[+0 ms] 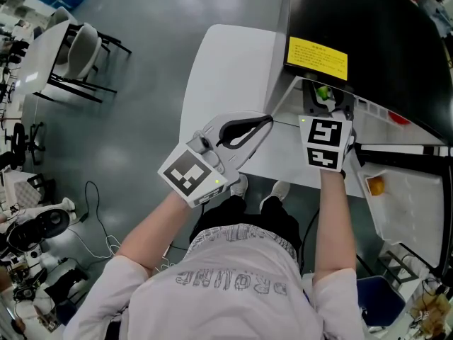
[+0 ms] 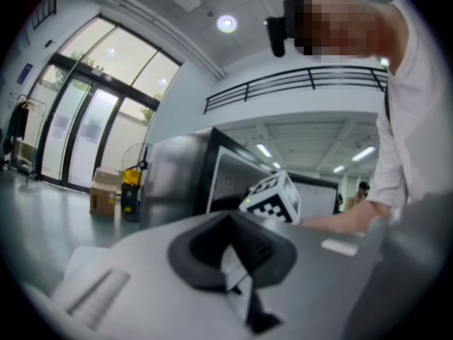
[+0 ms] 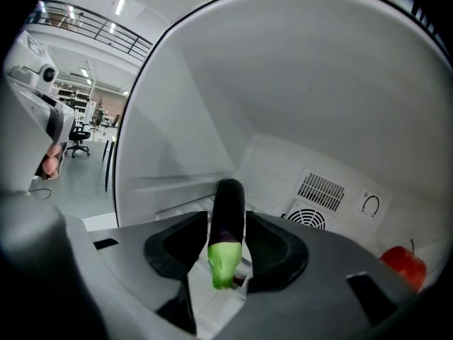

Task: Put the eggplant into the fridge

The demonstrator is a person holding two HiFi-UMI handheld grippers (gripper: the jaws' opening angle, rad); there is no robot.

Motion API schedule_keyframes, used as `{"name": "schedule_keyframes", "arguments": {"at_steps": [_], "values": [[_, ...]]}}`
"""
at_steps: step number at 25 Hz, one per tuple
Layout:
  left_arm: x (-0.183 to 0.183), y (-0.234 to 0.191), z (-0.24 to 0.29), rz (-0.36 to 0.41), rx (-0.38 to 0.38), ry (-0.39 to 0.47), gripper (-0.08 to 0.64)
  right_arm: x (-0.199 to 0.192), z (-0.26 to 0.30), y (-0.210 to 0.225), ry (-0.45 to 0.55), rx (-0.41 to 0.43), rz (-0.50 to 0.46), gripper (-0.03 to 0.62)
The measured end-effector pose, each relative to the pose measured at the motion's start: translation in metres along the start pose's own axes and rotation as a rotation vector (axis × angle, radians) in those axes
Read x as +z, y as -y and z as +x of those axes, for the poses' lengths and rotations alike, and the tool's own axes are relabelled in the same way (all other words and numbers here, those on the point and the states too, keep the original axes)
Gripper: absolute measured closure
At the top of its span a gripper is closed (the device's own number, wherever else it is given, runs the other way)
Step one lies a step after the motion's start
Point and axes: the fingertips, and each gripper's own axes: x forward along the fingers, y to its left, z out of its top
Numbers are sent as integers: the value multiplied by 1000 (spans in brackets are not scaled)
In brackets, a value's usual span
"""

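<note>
The eggplant [image 3: 228, 225], dark purple with a green stem end towards the camera, lies inside the white fridge compartment [image 3: 297, 105]. It sits between the jaws of my right gripper [image 3: 226, 222], which stand open with slim gaps beside it. From the head view only its green end [image 1: 323, 92] shows, just past the right gripper [image 1: 327, 105] at the fridge mouth. My left gripper [image 1: 265, 121] is shut, its tips at the edge of the open white fridge door [image 1: 226, 62]. In the left gripper view a thin pale strip shows between the closed pads [image 2: 212, 250].
The fridge has a black top [image 1: 368, 27] with a yellow label [image 1: 317, 57]. Inside it, a red fruit [image 3: 403, 264] sits at the right near a back-wall vent [image 3: 318, 190]. An orange item [image 1: 376, 185] lies in a white shelf at the right. A table and chairs [image 1: 71, 55] stand far left.
</note>
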Motion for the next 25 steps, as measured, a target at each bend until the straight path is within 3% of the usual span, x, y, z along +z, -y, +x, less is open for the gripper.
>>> {"name": "schedule_keyframes", "arguments": {"at_steps": [25], "values": [[7,14,-1,20,-10,-1,552,13,-49,-2,83,19,34,433]]}}
